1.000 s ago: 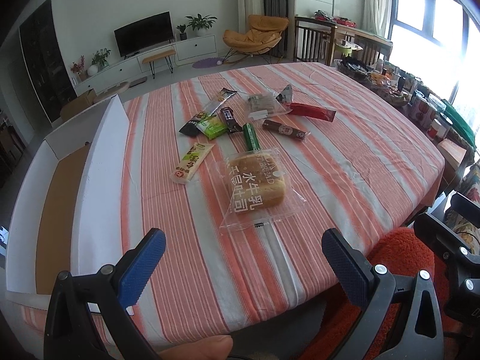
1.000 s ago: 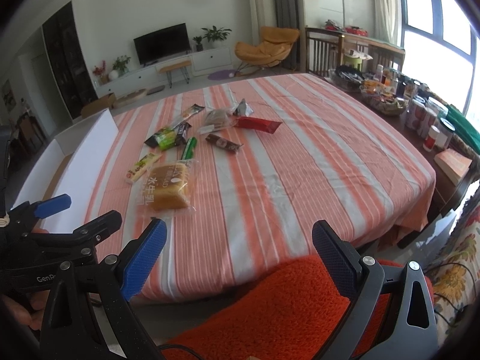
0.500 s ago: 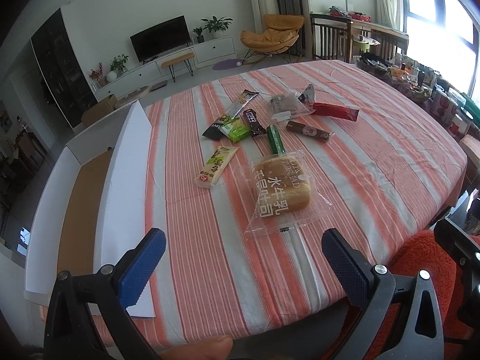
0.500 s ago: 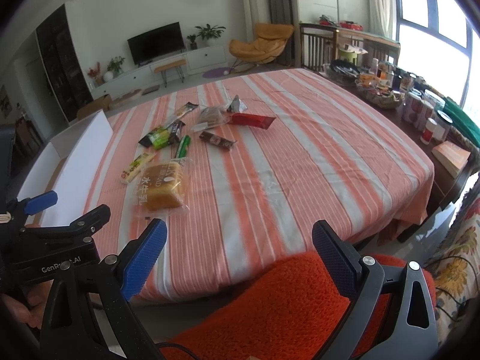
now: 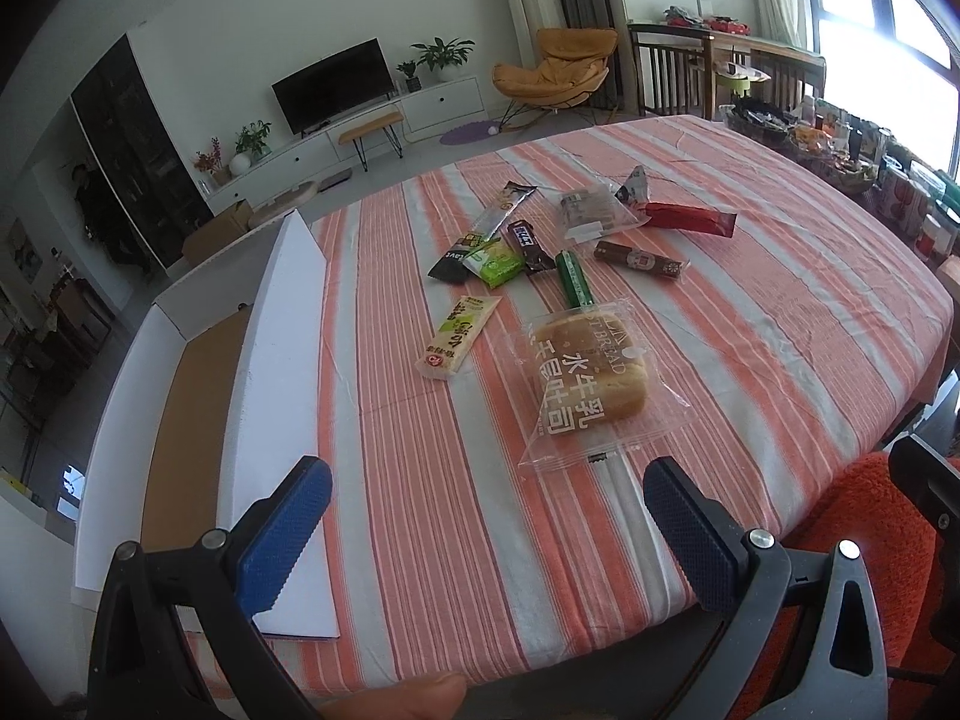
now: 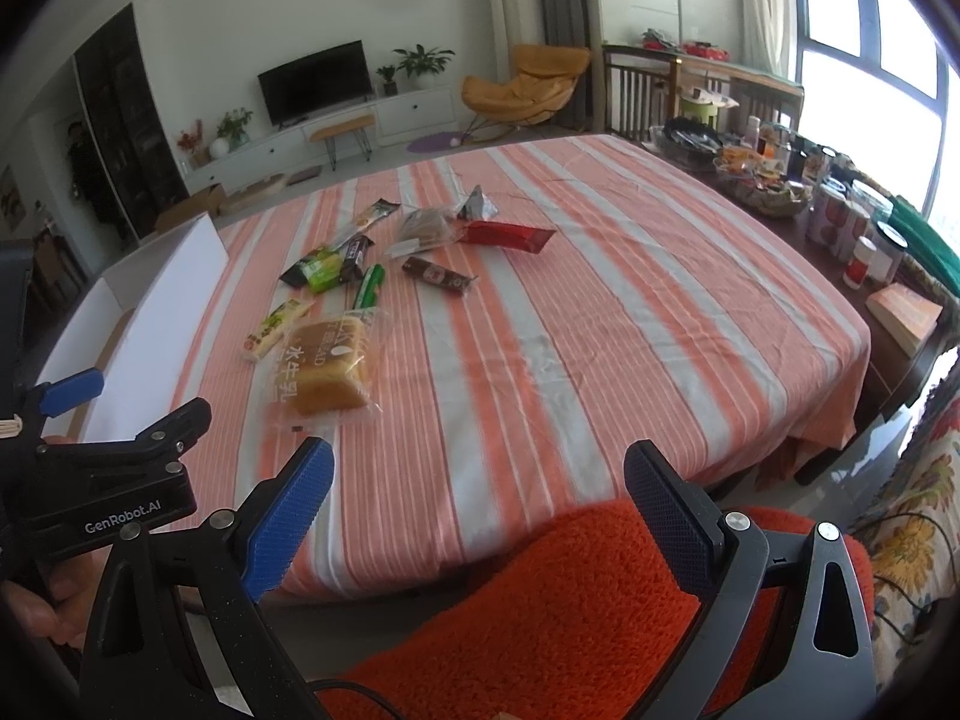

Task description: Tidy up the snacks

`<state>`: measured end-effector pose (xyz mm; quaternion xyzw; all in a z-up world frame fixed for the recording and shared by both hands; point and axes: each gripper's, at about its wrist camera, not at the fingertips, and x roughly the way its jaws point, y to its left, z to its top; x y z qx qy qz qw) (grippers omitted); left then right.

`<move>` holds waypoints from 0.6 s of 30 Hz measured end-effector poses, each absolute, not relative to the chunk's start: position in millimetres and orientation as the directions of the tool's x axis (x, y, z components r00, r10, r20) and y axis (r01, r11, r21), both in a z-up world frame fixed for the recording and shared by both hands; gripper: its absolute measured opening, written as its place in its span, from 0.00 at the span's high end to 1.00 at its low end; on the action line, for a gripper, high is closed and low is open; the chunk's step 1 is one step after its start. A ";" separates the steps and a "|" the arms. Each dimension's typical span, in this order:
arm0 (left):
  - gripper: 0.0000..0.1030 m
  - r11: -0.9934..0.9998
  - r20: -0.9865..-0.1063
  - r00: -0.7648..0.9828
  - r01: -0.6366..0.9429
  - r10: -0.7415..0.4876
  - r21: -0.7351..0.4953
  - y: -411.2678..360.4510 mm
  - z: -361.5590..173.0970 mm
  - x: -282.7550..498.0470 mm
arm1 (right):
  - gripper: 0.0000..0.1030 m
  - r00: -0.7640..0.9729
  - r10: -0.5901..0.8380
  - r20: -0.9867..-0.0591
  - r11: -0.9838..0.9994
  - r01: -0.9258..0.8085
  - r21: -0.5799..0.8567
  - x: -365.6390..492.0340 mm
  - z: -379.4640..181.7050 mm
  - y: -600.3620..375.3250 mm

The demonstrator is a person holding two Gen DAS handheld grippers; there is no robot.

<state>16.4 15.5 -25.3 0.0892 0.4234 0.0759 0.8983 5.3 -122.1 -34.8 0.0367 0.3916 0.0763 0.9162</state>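
Left tongs hovering over near edge of table, jaws spread wide, gripping nothing. Right tongs likewise gaping wide and empty, hanging past near table edge above orange cushion.

Bread in clear wrapper lying flat, just beyond left tongs at 12 o'clock; in right view, bread sitting at 11 o'clock of right tongs, apart from both pads.

Yellow bar lying at 9 o'clock of bread, close by but not touching. Green stick lying at 12 o'clock of bread, near end meeting wrapper edge.

Remaining snacks clustering farther out near table centre: brown bar, red bar, clear bag, green pack overlapping long dark pack, small dark bar.

Box sitting open at left table edge, at 9 o'clock of snacks; white flap lying over striped cloth, left pad of left tongs overlapping flap in view. No snack showing inside box.

Left tongs also showing at 9 o'clock in right view.
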 end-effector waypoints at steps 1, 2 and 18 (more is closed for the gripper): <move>0.00 0.970 -0.744 0.631 -0.066 0.222 0.233 16.6 -24.3 17.0 | 0.04 0.683 0.169 -0.711 0.986 -0.112 0.127 5.1 -34.9 -122.1; 0.00 0.967 -0.739 0.632 -0.074 0.234 0.243 18.3 -23.1 17.4 | 0.04 0.683 0.168 -0.711 0.986 -0.111 0.126 5.1 -34.9 -122.1; 0.00 0.949 -0.709 0.635 -0.151 0.307 0.276 42.7 -11.4 30.2 | 0.04 0.673 0.174 -0.719 0.985 -0.116 0.130 3.5 -40.5 -120.4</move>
